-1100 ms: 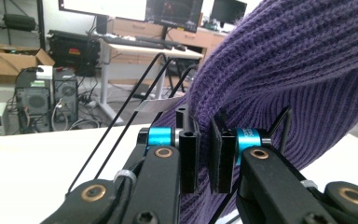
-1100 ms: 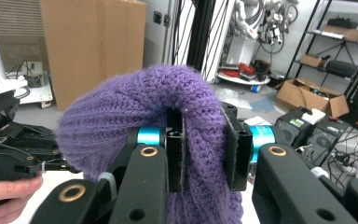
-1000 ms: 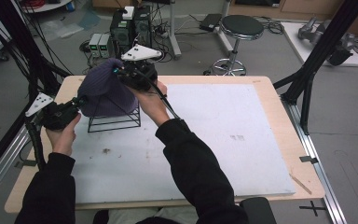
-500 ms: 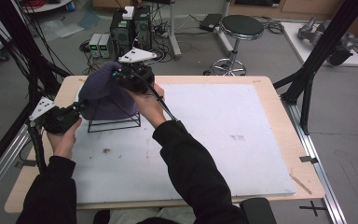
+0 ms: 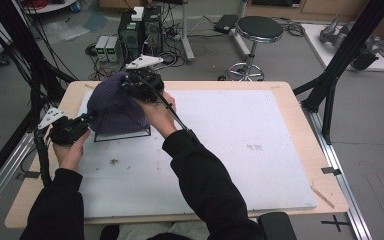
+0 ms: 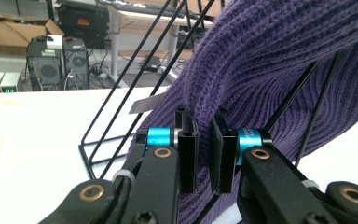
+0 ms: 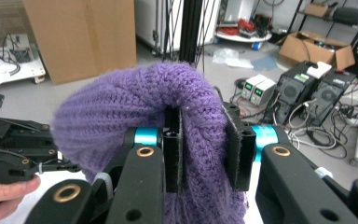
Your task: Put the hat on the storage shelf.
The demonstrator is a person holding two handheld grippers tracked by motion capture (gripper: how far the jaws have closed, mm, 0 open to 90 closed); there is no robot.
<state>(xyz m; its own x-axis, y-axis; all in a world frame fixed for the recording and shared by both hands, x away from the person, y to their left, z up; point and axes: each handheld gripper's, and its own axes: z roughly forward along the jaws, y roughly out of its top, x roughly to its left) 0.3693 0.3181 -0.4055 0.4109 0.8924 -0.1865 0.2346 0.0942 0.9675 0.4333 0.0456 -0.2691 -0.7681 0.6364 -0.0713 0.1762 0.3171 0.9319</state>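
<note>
Purple knitted beanie drapes over a black wire stand at the table's far left. Left gripper pinches its hem; right gripper clamps its crown.

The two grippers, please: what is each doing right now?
Left gripper: shut on the purple knit hat.
Right gripper: closed on the hat's top; fingers just eased slightly.

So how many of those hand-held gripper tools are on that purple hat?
2. The left gripper pinches the purple knitted hat at its lower left edge by the wire stand; the right gripper clamps a fold at its top.
</note>
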